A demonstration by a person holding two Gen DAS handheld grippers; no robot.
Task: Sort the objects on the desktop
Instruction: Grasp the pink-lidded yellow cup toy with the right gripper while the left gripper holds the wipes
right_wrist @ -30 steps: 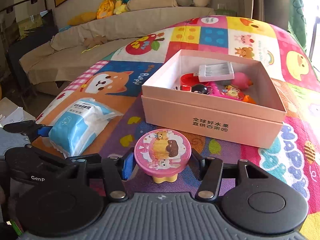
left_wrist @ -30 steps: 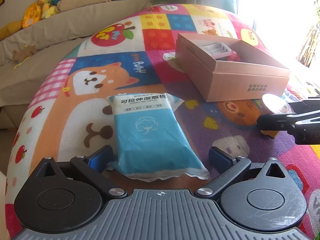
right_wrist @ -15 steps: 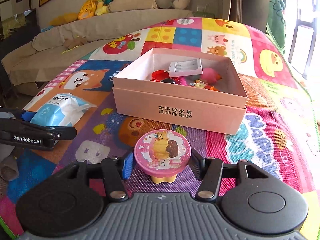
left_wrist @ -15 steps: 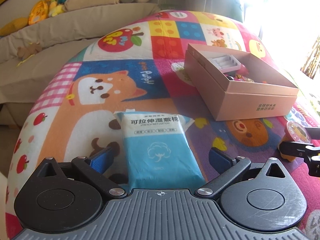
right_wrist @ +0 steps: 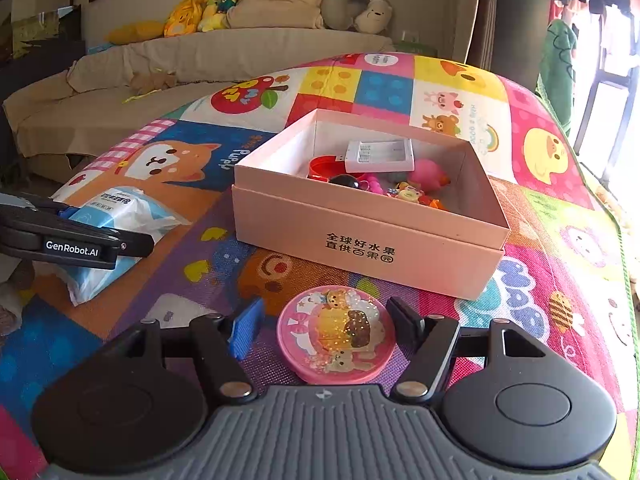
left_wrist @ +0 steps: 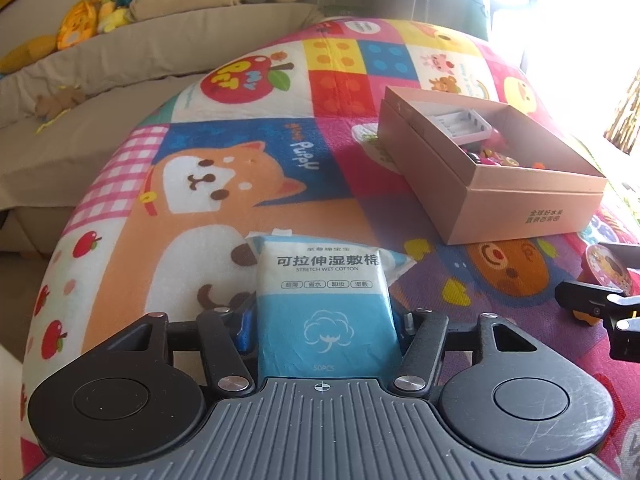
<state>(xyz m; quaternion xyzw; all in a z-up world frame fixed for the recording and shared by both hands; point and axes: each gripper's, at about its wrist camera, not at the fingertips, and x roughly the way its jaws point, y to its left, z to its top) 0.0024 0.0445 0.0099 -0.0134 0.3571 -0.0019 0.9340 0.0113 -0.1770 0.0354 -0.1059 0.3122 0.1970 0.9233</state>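
On the bright cartoon-patterned play mat (left_wrist: 224, 216) that serves as the work surface, two pickups are at different stages: the left claw (left_wrist: 324, 324) has just been closing and its blue pads now press both sides of the blue-and-white soft plastic pack of stretch wet cotton pads (left_wrist: 326, 300), so the grasp looks made; the right claw (right_wrist: 322, 326) has just been opening, and the round pink toy with a glittery bear picture on its lid (right_wrist: 338, 334) lies on the mat between its jaws with a clear gap at the blue pad (right_wrist: 246, 330) on one side, so nothing is gripped there. I judge the sorting to be mid-way, since the open pink cardboard box with dark printed characters (right_wrist: 360, 240) already holds a white battery charger (right_wrist: 380, 156), a red piece and several small bright toys. The next move for the left side likely calls for lifting the pack clear and carrying it over the near wall of the box, which stands well apart from it; the soft pack may sag or slip. The right side would need to close again on the toy's rim. The two claws sit near each other, so their paths could cross. Beyond the mat stand a beige sofa (right_wrist: 200, 68) with plush toys (right_wrist: 212, 8)
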